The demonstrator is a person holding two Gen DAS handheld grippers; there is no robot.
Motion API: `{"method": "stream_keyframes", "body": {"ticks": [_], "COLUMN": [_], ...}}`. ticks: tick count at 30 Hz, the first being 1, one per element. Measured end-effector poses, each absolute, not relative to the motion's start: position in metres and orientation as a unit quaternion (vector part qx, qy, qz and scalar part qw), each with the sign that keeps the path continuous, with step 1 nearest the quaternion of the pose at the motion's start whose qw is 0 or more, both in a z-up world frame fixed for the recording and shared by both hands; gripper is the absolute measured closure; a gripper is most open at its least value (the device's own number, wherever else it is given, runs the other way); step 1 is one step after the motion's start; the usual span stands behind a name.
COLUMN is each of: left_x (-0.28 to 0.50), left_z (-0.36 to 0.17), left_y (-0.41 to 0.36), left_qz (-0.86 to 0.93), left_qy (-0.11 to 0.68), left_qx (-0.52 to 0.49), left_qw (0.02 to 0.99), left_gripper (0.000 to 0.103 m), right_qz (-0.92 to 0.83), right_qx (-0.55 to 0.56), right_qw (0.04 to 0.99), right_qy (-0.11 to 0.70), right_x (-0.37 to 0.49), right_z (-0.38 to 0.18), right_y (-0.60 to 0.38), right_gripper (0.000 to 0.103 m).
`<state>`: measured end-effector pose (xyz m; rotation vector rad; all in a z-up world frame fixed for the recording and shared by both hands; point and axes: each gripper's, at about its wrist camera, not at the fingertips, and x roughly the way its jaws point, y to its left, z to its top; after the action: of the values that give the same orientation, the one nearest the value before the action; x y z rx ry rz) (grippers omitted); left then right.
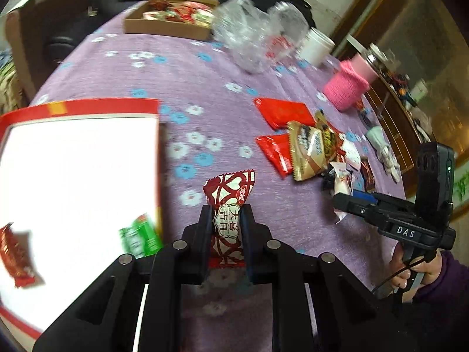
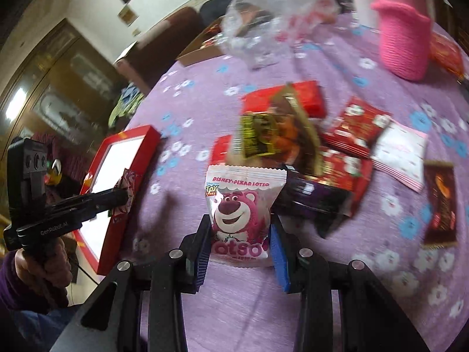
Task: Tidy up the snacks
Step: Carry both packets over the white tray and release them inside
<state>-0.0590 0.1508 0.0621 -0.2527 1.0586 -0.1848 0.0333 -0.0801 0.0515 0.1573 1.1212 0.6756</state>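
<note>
My left gripper [image 1: 227, 209] is shut on a red-and-white candy packet [image 1: 230, 205] and holds it above the purple cloth, just right of the red-rimmed white box [image 1: 82, 108]. That box holds a green packet [image 1: 140, 236] and a red packet [image 1: 16, 253]. My right gripper [image 2: 241, 228] is shut on a white-and-pink Lotso snack packet [image 2: 241, 205] in front of the snack pile [image 2: 307, 135]. In the right wrist view the left gripper [image 2: 124, 198] with its candy packet hangs over the red box [image 2: 126, 143].
A purple flowered tablecloth [image 1: 222, 67] covers the table. A cardboard box of snacks [image 1: 173, 17], a clear plastic bag [image 1: 252, 35], a white jar [image 1: 316, 45] and a pink knitted cup [image 1: 348, 85] stand at the back. Loose packets [image 1: 304, 143] lie at the right.
</note>
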Motion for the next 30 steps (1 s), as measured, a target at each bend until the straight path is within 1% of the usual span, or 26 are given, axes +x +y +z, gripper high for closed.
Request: {"method": "stream_keyframes", "body": {"ticks": [19,30], "left_x": [-0.107,-0.120], "left_z": [0.074,0.072], "left_y": [0.219,0.237], "left_qz": [0.034,0.077], "left_qy": [0.471,0.466], "left_qx": [-0.159,-0.166], "left_qw": [0.867,0.866], "left_gripper": [0.086,0.086], "right_qz": [0.417,0.477], "right_qx": [-0.013,-0.070], "right_qw": [0.754,0.736], "right_qy": [0.507,0.476], "right_x": [0.014,0.007], "right_z": [0.061,0.086], "right_y": [0.014,0.080], "right_gripper": [0.065,0.066]}}
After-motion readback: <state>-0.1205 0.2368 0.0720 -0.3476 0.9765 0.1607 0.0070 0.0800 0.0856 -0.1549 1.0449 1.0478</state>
